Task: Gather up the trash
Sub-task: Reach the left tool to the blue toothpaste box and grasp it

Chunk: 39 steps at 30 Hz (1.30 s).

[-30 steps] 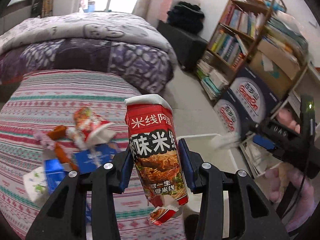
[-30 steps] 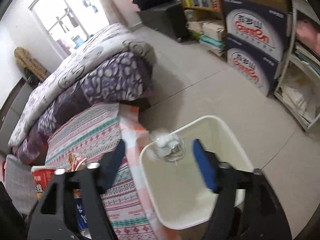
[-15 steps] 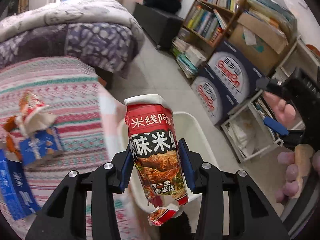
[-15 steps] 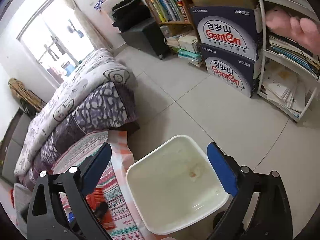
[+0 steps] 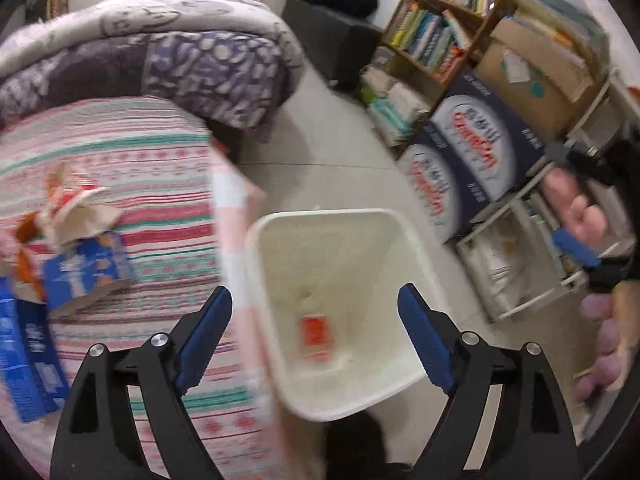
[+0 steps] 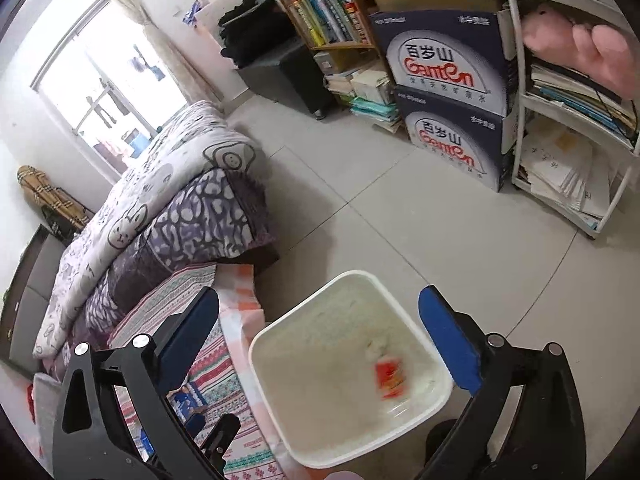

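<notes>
- Trash: a red noodle packet (image 5: 316, 334) lies on the floor of the white bin (image 5: 256, 264), blurred in both views; a pale crumpled scrap (image 6: 376, 346) sits just beyond it in the right wrist view.
- Left gripper (image 5: 314, 338): jaws have just been opening and now stand spread over the bin mouth with nothing between them, consistent with a release made directly above the container so the packet falls inside.
- Right gripper (image 6: 320, 338): jaws have also just been opening and are spread wide and empty, poised over the same bin.
- Bin: stands on the tiled floor (image 6: 400, 216), close against the near edge of the bed, presumably so collected items travel a short way.
- Remaining trash: a blue carton (image 5: 86, 268), a torn red-and-white wrapper (image 5: 70, 204) and a further blue box (image 5: 24, 360) rest together on the striped bedcover (image 5: 132, 168) at left. Judgement: collection is part done.
- Surroundings: stacked water cartons (image 6: 448, 92) and a bookshelf (image 6: 324, 12) stand far right, well apart.
</notes>
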Tool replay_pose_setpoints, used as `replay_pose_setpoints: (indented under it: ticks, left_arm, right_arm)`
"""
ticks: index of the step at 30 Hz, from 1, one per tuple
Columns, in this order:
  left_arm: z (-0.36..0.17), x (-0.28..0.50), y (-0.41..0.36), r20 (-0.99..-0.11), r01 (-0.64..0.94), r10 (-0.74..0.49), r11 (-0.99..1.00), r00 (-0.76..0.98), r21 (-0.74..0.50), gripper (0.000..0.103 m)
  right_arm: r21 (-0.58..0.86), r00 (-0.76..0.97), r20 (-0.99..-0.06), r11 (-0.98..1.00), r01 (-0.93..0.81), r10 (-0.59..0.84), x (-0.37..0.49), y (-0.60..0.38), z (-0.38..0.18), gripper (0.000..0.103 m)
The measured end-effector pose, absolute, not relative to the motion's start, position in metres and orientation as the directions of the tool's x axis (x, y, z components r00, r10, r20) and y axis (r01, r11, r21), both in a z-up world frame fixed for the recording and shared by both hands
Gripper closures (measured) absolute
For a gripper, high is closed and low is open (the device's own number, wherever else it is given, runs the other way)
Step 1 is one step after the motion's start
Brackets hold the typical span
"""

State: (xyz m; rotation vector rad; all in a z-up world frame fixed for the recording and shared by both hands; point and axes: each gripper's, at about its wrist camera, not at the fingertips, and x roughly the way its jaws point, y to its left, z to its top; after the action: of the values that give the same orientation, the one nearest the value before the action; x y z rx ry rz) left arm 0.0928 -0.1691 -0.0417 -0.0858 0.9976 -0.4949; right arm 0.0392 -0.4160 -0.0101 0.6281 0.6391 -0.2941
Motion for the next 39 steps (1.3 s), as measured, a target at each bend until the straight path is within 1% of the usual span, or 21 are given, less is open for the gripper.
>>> replay_pose_setpoints:
  ticks: [3,5,7,11,14,17,19,21,26,28,30,32,33,35,36,37,38,39]
  left_arm:
    - [-0.041,0.091,-0.146,-0.812,0.317,-0.342,0.926,0.474,-0.205,0.020]
    - [-0.041,0.093,-0.127,-0.825,0.273,-0.292,0.946,0.484,-0.175,0.020]
    - [-0.038,0.094,-0.106,-0.828,0.231,-0.250,0.961,0.502,-0.151,0.020]
    - [-0.034,0.097,-0.068,-0.824,0.150,-0.118,0.988,0.554,-0.041,0.019]
    - [-0.037,0.102,-0.035,-0.836,0.074,-0.050,0.997,0.547,-0.012,0.019]
    - [-0.052,0.114,-0.001,-0.874,-0.005,0.002,1.000,0.486,-0.001,0.018]
    - [-0.065,0.121,0.021,-0.899,-0.057,-0.002,0.998,0.438,-0.029,0.018]
    - [-0.078,0.125,0.038,-0.921,-0.092,-0.034,0.993,0.387,-0.075,0.018]
    - [-0.100,0.132,0.064,-0.934,-0.141,-0.193,0.959,0.300,-0.244,0.018]
    - [-0.102,0.133,0.066,-0.930,-0.137,-0.223,0.953,0.293,-0.272,0.018]
    - [-0.103,0.132,0.061,-0.930,-0.122,-0.225,0.955,0.291,-0.269,0.019]
    - [-0.105,0.132,0.061,-0.931,-0.105,-0.233,0.957,0.281,-0.271,0.024]
    - [-0.106,0.132,0.061,-0.932,-0.096,-0.240,0.957,0.273,-0.275,0.027]
    - [-0.108,0.130,0.059,-0.931,-0.076,-0.248,0.958,0.266,-0.277,0.031]
    - [-0.108,0.130,0.059,-0.932,-0.061,-0.245,0.961,0.267,-0.270,0.037]
    - [-0.109,0.129,0.056,-0.934,-0.040,-0.239,0.965,0.266,-0.258,0.047]
    - [-0.110,0.129,0.053,-0.935,-0.021,-0.237,0.968,0.263,-0.251,0.052]
    - [-0.111,0.129,0.051,-0.937,-0.004,-0.233,0.970,0.259,-0.243,0.059]
  right_arm:
    - [0.420,0.766,-0.640,0.806,0.418,-0.064,0.045,-0.400,-0.010,0.007]
    - [0.400,0.760,-0.647,0.825,0.400,-0.055,0.050,-0.386,-0.012,0.007]
    - [0.385,0.754,-0.656,0.841,0.381,-0.041,0.054,-0.374,-0.014,0.007]
    - [0.331,0.735,-0.678,0.887,0.323,-0.015,0.064,-0.344,-0.018,0.007]
    - [0.268,0.721,-0.693,0.926,0.266,-0.006,0.069,-0.318,-0.022,0.007]
    - [0.235,0.699,-0.714,0.953,0.190,0.037,0.074,-0.291,-0.031,0.007]
    - [0.228,0.683,-0.727,0.963,0.144,0.070,0.076,-0.277,-0.037,0.007]
    - [0.197,0.651,-0.753,0.976,0.087,0.094,0.079,-0.257,-0.046,0.007]
    - [0.132,0.585,-0.800,0.990,-0.046,0.134,0.080,-0.209,-0.065,0.007]
    - [0.104,0.575,-0.807,0.991,-0.085,0.133,0.078,-0.193,-0.068,0.007]
    - [0.088,0.571,-0.810,0.991,-0.105,0.133,0.077,-0.182,-0.070,0.007]
    - [0.097,0.563,-0.814,0.990,-0.104,0.139,0.079,-0.176,-0.073,0.007]
    - [0.117,0.559,-0.816,0.989,-0.094,0.150,0.079,-0.176,-0.074,0.007]
    - [0.167,0.551,-0.815,0.983,-0.076,0.181,0.078,-0.177,-0.074,0.007]
    - [0.187,0.550,-0.812,0.980,-0.070,0.194,0.077,-0.177,-0.074,0.007]
    - [0.197,0.552,-0.809,0.978,-0.067,0.201,0.076,-0.176,-0.074,0.007]
    - [0.208,0.553,-0.806,0.976,-0.068,0.210,0.076,-0.176,-0.072,0.007]
    - [0.213,0.555,-0.804,0.975,-0.069,0.215,0.075,-0.175,-0.072,0.007]
